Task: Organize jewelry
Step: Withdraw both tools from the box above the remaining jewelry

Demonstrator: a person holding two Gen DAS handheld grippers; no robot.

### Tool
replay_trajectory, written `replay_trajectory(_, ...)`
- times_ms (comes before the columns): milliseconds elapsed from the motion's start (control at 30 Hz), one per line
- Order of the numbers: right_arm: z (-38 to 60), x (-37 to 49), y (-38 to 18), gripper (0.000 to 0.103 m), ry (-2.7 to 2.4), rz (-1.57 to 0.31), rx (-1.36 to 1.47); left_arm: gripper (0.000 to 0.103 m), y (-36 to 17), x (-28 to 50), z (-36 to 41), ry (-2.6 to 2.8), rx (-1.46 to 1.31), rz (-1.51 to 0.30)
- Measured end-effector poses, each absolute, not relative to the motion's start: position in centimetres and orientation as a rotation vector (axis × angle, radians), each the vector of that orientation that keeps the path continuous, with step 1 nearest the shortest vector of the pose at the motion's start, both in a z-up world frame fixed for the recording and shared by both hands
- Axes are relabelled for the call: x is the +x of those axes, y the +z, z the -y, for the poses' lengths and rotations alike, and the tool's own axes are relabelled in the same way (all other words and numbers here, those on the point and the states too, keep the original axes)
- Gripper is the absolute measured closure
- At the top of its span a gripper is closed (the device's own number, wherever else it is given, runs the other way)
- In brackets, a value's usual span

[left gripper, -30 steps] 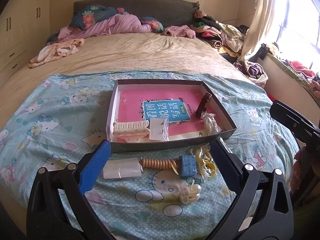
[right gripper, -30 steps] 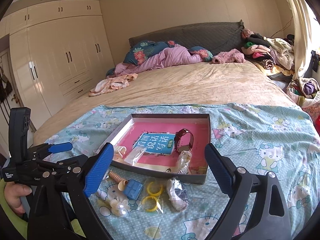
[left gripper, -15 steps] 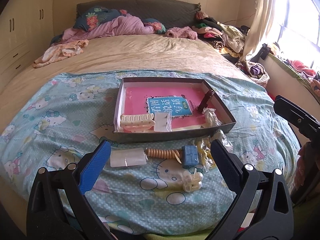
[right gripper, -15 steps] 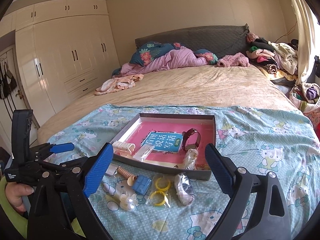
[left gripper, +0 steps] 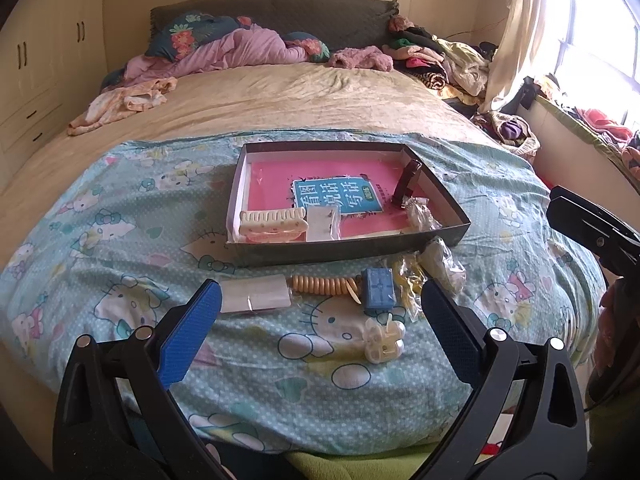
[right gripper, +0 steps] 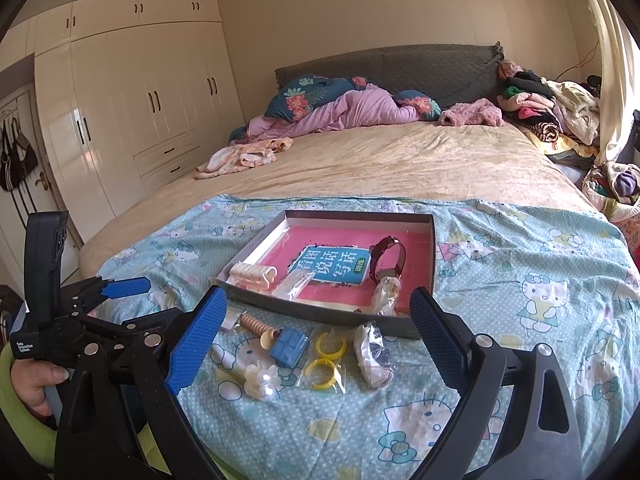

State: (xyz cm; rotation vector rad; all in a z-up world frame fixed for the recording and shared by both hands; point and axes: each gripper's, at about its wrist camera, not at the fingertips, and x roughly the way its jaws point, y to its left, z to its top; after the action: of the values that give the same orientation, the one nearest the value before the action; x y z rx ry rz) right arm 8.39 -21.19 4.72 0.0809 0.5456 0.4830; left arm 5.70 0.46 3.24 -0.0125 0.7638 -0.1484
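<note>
A shallow grey box (left gripper: 344, 250) (right gripper: 433, 240) with a pink bottom sits on the Hello Kitty sheet. In it lie a cream hair claw (left gripper: 274, 224) (right gripper: 252, 274), a small clear bag (left gripper: 323, 222), a dark red watch (left gripper: 406, 182) (right gripper: 387, 258) and a bagged trinket (left gripper: 420, 214). In front of the box lie a clear bag (left gripper: 254, 298), a beige spiral tie (left gripper: 324, 284), a blue clip (left gripper: 378, 290) (right gripper: 289, 345), yellow rings in a bag (right gripper: 325, 358), a white bow clip (left gripper: 382, 340) (right gripper: 260, 380) and a bagged piece (right gripper: 372, 350). My left gripper (left gripper: 320, 308) and right gripper (right gripper: 316, 328) are open and empty, held back from the bed's edge.
The beige bed stretches behind the box, with pillows and a pink quilt (left gripper: 240, 48) at the headboard. Piled clothes (left gripper: 440, 56) lie at the far right. White wardrobes (right gripper: 132, 100) line the left wall. The left gripper also shows at the right wrist view's left (right gripper: 80, 312).
Both grippers have drawn back and up from the bed; the box and loose items look smaller and farther. Both jaws stay open. No item has moved.
</note>
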Motion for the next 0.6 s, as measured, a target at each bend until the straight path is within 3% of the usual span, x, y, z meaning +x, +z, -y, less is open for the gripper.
replay_trajectory(600, 22.2, 8.2, 0.4, 0.011, 0.464, -0.666, 0.081, 0.01, -0.4, 5.4, 0.5, -0.196, -0.012, -0.865)
